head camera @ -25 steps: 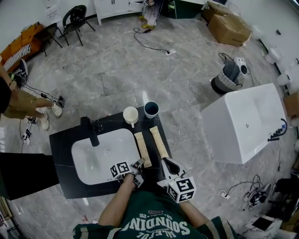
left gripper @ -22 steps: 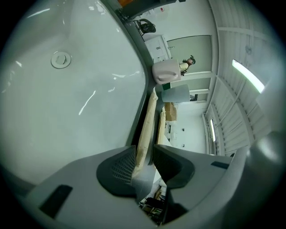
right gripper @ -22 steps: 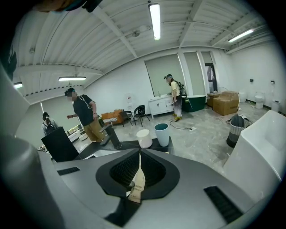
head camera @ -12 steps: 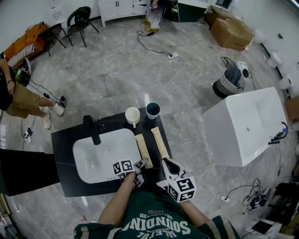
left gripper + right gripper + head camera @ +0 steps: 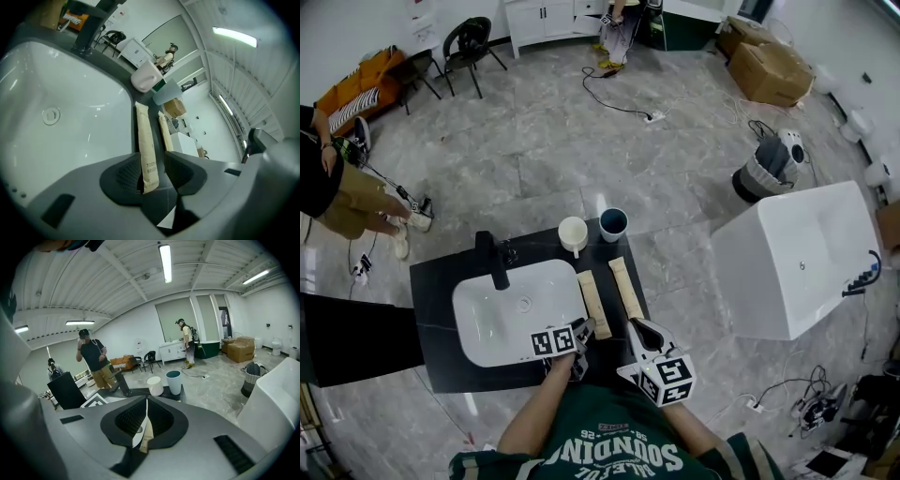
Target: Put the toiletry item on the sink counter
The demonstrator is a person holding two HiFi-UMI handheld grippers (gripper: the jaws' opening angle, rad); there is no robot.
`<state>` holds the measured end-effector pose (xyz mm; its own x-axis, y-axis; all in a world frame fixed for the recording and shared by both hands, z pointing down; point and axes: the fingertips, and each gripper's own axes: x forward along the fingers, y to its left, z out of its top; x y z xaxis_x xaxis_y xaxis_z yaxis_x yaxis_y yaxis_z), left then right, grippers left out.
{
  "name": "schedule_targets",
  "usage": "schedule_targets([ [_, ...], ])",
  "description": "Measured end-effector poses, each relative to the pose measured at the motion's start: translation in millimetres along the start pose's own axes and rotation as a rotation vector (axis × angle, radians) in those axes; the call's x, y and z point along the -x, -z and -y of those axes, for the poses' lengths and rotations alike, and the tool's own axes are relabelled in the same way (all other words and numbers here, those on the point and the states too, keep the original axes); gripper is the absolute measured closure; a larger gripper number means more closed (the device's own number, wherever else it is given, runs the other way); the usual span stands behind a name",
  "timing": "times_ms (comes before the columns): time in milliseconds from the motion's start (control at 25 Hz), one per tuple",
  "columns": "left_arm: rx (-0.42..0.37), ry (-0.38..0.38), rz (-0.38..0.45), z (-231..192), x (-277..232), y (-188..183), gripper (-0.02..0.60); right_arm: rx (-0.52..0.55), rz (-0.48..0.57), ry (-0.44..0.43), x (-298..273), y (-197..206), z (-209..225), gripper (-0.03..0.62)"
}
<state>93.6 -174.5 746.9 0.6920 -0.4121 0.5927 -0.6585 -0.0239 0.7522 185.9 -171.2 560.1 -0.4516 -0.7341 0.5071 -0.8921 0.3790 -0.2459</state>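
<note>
Two beige toothbrush packets lie side by side on the black sink counter (image 5: 441, 281), to the right of the white basin (image 5: 487, 323). The left packet (image 5: 592, 302) (image 5: 144, 140) has its near end between the jaws of my left gripper (image 5: 581, 330) (image 5: 153, 172). Those jaws have just been opening and now stand open, with a gap beside the packet. My right gripper (image 5: 636, 324) (image 5: 146, 404) is at the near end of the right packet (image 5: 626, 288) (image 5: 144, 434) and is shut on its thin edge.
A black faucet (image 5: 495, 262) stands behind the basin. A cream cup (image 5: 573, 234) and a dark teal cup (image 5: 613, 224) stand at the counter's far edge. A white bathtub (image 5: 797, 262) is to the right, a black box (image 5: 347, 337) to the left, and a person (image 5: 96, 362) beyond.
My left gripper has rolled so its marker cube sits flatter, and its jaws have opened around the left packet. The right gripper has stayed where it was.
</note>
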Motion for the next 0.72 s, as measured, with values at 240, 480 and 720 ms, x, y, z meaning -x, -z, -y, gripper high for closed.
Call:
schedule_targets([
  [240, -0.222, 0.005, 0.112, 27.3, 32.5, -30.4, 0.555, 0.023, 0.014, -0.028, -7.0, -8.4, -11.0, 0.551],
  [480, -0.408, -0.003, 0.218, 54.5, 65.5, -51.0, 0.572, 0.039, 0.025, -0.062, -15.6, -16.9, -23.6, 0.551],
  [720, -0.614, -0.068, 0.247, 73.9, 88.6, -59.8, 0.571, 0.060, 0.037, -0.103, -22.8, -24.3, -34.2, 0.551],
])
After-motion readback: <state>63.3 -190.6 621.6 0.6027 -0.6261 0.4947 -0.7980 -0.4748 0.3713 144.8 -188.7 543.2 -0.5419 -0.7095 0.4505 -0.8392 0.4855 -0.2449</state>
